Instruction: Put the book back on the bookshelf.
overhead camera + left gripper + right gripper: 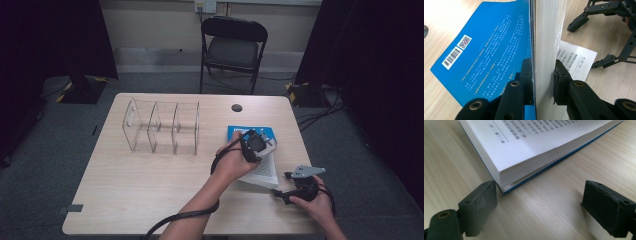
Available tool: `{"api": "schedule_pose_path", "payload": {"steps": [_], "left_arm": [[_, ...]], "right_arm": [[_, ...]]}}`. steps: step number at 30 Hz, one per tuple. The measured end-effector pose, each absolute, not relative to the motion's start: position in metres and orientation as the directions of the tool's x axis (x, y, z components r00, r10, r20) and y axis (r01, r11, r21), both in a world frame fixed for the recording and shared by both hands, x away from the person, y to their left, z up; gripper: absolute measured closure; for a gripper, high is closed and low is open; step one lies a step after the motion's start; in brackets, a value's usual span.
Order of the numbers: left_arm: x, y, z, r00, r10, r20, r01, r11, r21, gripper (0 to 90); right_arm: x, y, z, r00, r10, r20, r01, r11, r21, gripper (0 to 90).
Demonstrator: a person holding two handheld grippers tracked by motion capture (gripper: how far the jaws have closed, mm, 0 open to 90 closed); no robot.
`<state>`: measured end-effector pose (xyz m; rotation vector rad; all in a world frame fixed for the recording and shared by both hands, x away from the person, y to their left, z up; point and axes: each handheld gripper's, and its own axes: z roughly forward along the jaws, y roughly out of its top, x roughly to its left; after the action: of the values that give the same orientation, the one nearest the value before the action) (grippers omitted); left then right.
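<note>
Book (260,167) with blue cover lies open on the right part of the table (150,185), right of a clear divided rack (162,127). High view: left gripper (260,142) sits on it; right gripper (289,184) just off its near corner. Left gripper view: jaws clamped on a thick block of pages (545,50), blue cover (491,50) to one side. Right gripper view: right gripper (539,207) jaws wide apart, one pad beside the book's (529,147) corner; contact unclear.

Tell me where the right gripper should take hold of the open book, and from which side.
Probably the thick page block's near corner, approached low along the table. The right gripper is open beside it, and the left gripper already clamps pages at the book's other side.
</note>
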<state>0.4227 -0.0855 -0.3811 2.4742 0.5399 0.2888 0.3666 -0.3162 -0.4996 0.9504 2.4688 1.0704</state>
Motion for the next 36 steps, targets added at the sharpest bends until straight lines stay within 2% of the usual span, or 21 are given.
{"api": "schedule_pose_path", "payload": {"steps": [8, 36], "left_arm": [[0.423, -0.087, -0.380, 0.892, 0.445, 0.084, 0.319, -0.749, 0.580, 74.6], [0.429, -0.088, -0.356, 0.883, 0.465, 0.059, 0.354, -0.745, 0.566, 75.0]], "right_arm": [[0.360, -0.312, -0.494, -0.764, 0.645, 0.009, 0.444, 0.516, 0.733, 12.8], [0.367, -0.304, -0.500, -0.741, 0.671, -0.006, 0.453, 0.507, 0.733, 12.9]]}}
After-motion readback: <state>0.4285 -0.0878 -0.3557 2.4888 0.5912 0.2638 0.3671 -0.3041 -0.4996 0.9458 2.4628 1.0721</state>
